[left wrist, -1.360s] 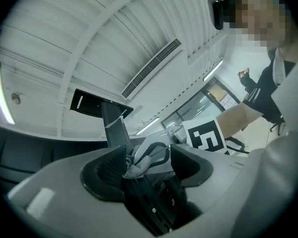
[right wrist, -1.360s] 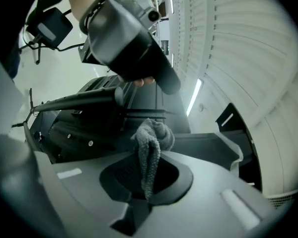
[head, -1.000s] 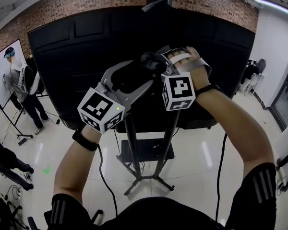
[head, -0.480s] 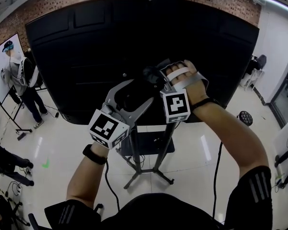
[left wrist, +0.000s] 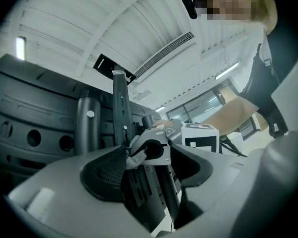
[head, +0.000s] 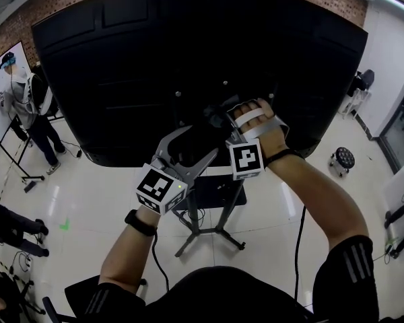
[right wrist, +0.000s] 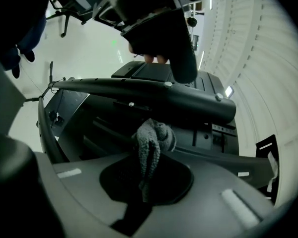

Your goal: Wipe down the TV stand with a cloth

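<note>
Left hand-held gripper (head: 200, 138): released. In its own view (left wrist: 149, 166) I read the jaws standing wide apart with nothing clasped (only the other tool's tip and the stand show past the gap).
Right hand-held gripper (head: 219, 118): clenched on the cloth. Its own view (right wrist: 146, 177) shows the jaws pinched together on the fold. In the head view it sits at 1 o'clock from the left one, close beside it.
Cloth (right wrist: 151, 142): grey, knitted-looking and bunched. It sticks out past the right jaws, just under the crossbar, and I cannot tell whether it touches. From the left gripper view it is a pale wad (left wrist: 135, 151) beside the column.
TV stand (head: 202, 231): black, with splayed legs on the floor at 6 o'clock from both tools.
Column (left wrist: 120, 108): upright and dark, part of the stand.
Crossbar (right wrist: 154, 95): a black rounded bar with screw heads, lying across the right gripper view.
Television (head: 155, 66): its black back panel faces me and fills the upper head view.
Right hand (head: 259, 123): strapped round its tool, raised against the panel.
Floor (head: 87, 207): glossy and pale.
Bystander (head: 27, 110): at 9 o'clock, well apart from the stand.
Stool (head: 341, 159): at 3 o'clock, near the panel's lower corner.
</note>
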